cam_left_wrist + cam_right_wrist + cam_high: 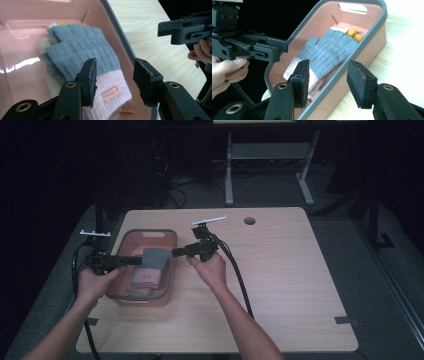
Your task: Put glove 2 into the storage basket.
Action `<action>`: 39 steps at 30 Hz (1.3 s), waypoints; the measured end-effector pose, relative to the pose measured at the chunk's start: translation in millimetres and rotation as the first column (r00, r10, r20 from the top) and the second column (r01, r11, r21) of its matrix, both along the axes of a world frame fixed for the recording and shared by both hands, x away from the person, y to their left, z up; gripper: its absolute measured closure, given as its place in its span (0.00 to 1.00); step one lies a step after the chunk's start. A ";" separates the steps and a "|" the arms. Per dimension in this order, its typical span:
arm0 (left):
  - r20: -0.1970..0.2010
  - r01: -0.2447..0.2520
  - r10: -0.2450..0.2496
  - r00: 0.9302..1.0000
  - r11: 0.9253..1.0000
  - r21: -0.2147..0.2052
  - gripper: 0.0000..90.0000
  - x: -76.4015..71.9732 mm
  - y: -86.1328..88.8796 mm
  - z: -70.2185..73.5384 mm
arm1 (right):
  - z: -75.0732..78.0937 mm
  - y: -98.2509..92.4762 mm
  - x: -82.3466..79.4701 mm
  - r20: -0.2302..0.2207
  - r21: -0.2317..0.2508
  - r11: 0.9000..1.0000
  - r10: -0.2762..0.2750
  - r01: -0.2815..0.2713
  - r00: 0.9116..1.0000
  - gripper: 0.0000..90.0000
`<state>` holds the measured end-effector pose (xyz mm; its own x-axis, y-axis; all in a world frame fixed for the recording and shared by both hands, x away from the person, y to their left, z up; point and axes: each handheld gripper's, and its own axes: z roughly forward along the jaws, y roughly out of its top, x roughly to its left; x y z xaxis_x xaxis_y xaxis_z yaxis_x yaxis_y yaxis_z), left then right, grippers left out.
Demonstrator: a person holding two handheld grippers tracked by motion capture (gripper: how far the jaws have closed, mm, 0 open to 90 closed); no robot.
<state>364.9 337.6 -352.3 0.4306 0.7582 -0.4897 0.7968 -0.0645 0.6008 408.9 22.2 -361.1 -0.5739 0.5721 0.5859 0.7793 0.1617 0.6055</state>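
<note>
A pink basket (145, 301) with a grey rim stands at the table's left. Inside lies a grey knit glove (152, 260) with a pink cuff, on top of a cream and yellow glove (354, 33). My left gripper (134, 261) reaches over the basket's left side. In the left gripper view, my left gripper (115, 68) stands open just above the pink cuff of the grey glove (75, 45), with nothing pinched. My right gripper (176, 252) hovers at the basket's right rim. In the right gripper view, my right gripper (328, 68) is open and holds nothing, with the rim (372, 27) beyond it.
The wooden table (280, 285) stretches bare to the right of the basket. It has a round cable hole (249, 220) near the back edge and a black tape mark (346, 320) at the front right. A desk frame (270, 150) stands behind on the dark floor.
</note>
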 end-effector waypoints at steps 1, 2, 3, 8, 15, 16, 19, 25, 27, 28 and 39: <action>-0.001 0.006 -0.006 1.000 1.000 0.003 0.59 0.2 -0.6 0.1 | 0.2 -2.5 -0.3 -0.003 0.002 1.000 -0.005 0.005 1.000 0.58; 0.001 0.007 -0.007 1.000 1.000 0.001 0.59 0.3 -1.8 0.4 | 0.3 -4.1 -0.5 0.000 0.000 1.000 -0.007 0.007 1.000 0.58; 0.001 0.006 -0.006 1.000 1.000 0.000 0.59 0.2 -3.0 0.8 | 0.6 -5.9 -0.9 -0.002 0.003 1.000 -0.012 0.012 1.000 0.57; 0.004 0.017 -0.017 1.000 1.000 -0.003 0.59 1.1 -8.0 1.9 | 0.5 -16.2 -2.1 0.000 0.007 1.000 -0.025 0.025 1.000 0.56; 0.005 0.031 -0.031 0.999 0.999 -0.008 0.59 2.9 -16.1 2.6 | -0.4 -33.5 -4.0 0.004 0.000 0.999 -0.043 0.043 0.999 0.55; 0.005 0.035 -0.035 0.999 0.999 -0.008 0.59 3.2 -17.6 2.8 | -0.7 -35.6 -4.2 0.005 0.002 0.999 -0.044 0.044 0.999 0.55; 0.008 0.041 -0.041 0.999 0.999 -0.012 0.59 3.8 -21.9 3.4 | -1.4 -42.8 -5.3 0.005 0.006 0.999 -0.052 0.052 0.999 0.55; 0.010 0.059 -0.059 0.998 0.998 -0.017 0.58 5.0 -32.4 3.9 | -4.4 -56.7 -7.6 -0.002 0.010 0.998 -0.067 0.067 0.998 0.53; 0.013 0.067 -0.067 0.998 0.998 -0.018 0.58 5.4 -34.9 3.7 | -5.8 -61.4 -8.6 -0.006 0.012 0.997 -0.073 0.073 0.997 0.53; 0.011 0.068 -0.068 0.998 0.997 -0.021 0.58 5.5 -36.7 3.7 | -6.4 -63.0 -8.8 -0.005 0.012 0.997 -0.074 0.074 0.997 0.53; 0.024 0.102 -0.101 0.995 0.995 -0.023 0.57 7.4 -55.7 7.7 | -9.8 -84.6 -13.3 -0.013 0.019 0.995 -0.098 0.098 0.995 0.52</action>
